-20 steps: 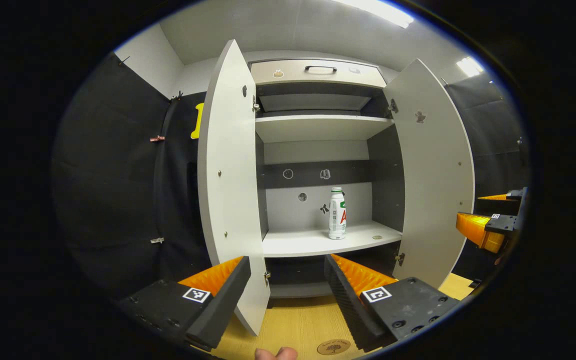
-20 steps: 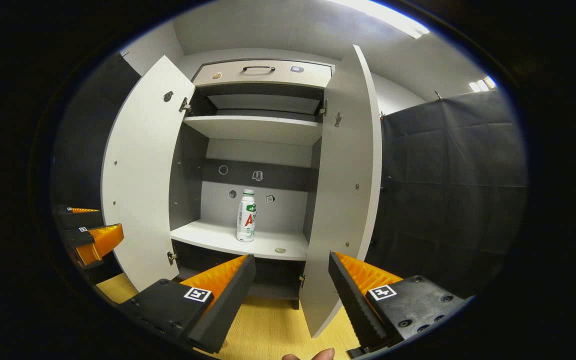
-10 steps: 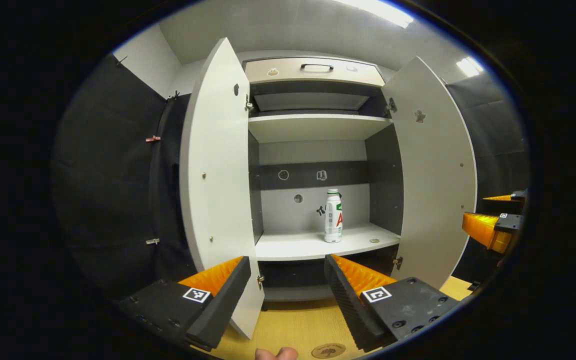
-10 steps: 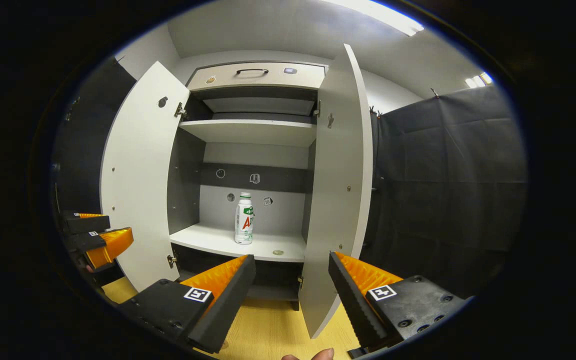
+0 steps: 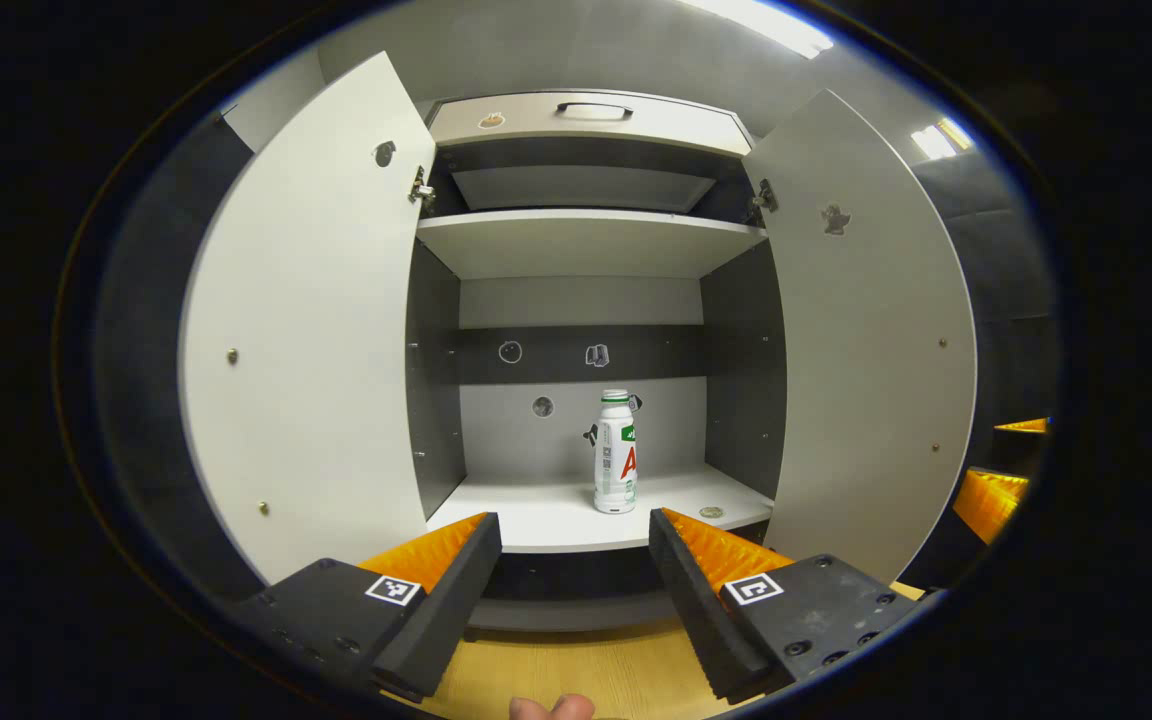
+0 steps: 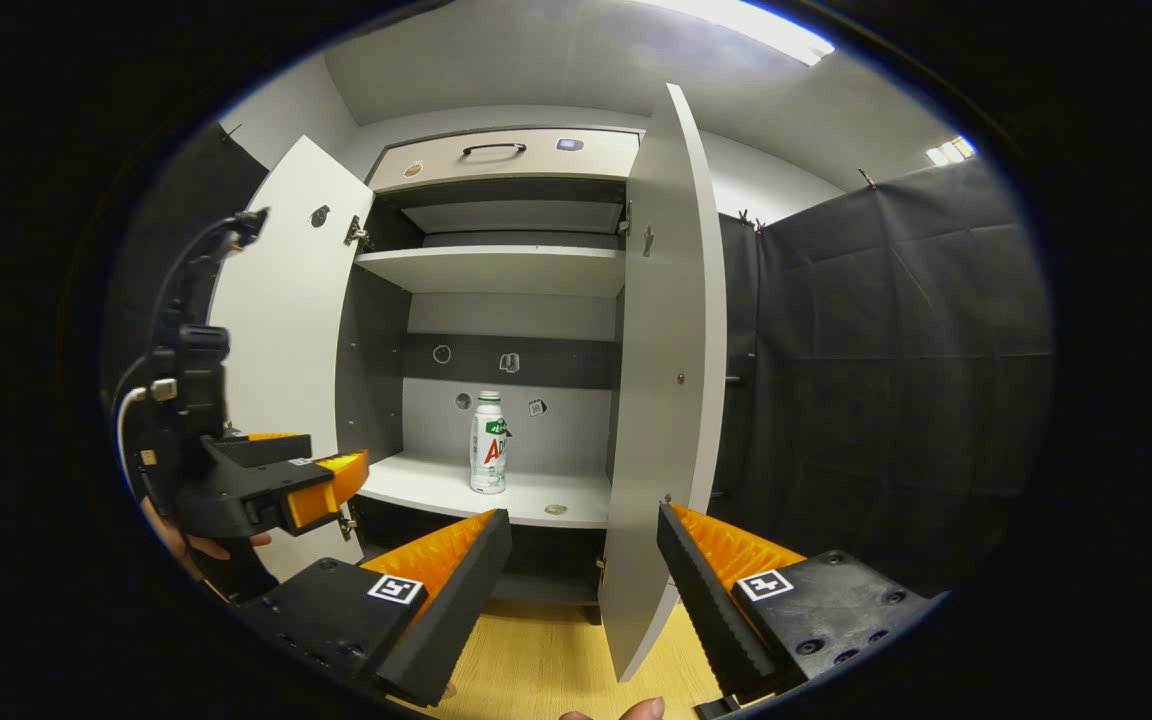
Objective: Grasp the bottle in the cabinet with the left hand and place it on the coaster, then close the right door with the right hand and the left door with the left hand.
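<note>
A white bottle [image 5: 616,452] with a green cap stands upright on the lower shelf [image 5: 536,520] of the open cabinet. In the right gripper view the same bottle [image 6: 488,444] shows between the two open doors. My left gripper [image 5: 576,535] is open and empty, in front of the shelf edge and short of the bottle. In the right gripper view the left gripper [image 6: 321,480] reaches toward the cabinet from the left, held by a hand [image 6: 181,535]. My right gripper [image 6: 584,545] is open and empty, farther back, near the edge of the right door [image 6: 666,400].
Both cabinet doors stand wide open: left door [image 5: 316,340], right door [image 5: 866,360]. An upper shelf [image 5: 586,240] and a drawer with a handle [image 5: 586,110] sit above. A small round thing [image 5: 710,512] lies on the lower shelf. The wooden tabletop [image 6: 546,660] lies below.
My left gripper has moved forward and rightward to face the cabinet opening squarely, closer to the bottle. The coaster has slid out of the left gripper view. The right gripper has barely moved.
</note>
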Available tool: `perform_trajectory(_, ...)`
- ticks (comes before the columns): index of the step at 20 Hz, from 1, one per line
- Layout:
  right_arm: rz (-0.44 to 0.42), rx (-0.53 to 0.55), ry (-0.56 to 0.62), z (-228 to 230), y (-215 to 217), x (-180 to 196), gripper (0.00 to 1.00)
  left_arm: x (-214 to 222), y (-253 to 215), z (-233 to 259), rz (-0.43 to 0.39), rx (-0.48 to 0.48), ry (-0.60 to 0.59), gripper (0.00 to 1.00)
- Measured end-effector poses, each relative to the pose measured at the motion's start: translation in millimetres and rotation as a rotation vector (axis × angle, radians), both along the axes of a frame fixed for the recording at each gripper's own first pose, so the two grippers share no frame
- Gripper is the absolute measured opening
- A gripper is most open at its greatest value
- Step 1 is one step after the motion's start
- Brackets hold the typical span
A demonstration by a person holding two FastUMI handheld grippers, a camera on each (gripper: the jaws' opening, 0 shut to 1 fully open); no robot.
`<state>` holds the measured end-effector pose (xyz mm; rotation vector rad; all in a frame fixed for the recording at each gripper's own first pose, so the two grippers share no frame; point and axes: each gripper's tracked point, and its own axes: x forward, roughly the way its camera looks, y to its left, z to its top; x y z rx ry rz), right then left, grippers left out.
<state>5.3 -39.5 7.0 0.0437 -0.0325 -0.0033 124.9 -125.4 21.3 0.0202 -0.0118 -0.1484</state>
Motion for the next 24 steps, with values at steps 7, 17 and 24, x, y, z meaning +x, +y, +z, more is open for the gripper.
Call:
perform_trajectory(7, -0.007, 0.012, 0.001, -6, -20, 7, 0.98, 73, -33, -6, -0.001, 0.004, 0.012, 0.95)
perform_trajectory(17, 0.057, 0.007, -0.011, -4, -19, 18, 0.98, 185, -65, -17, 0.001, 0.015, 0.041, 0.95)
perform_trajectory(24, 0.132, 0.057, -0.003, -4, -5, 33, 0.98, 247, -80, -27, 0.019, 0.022, 0.051, 0.95)
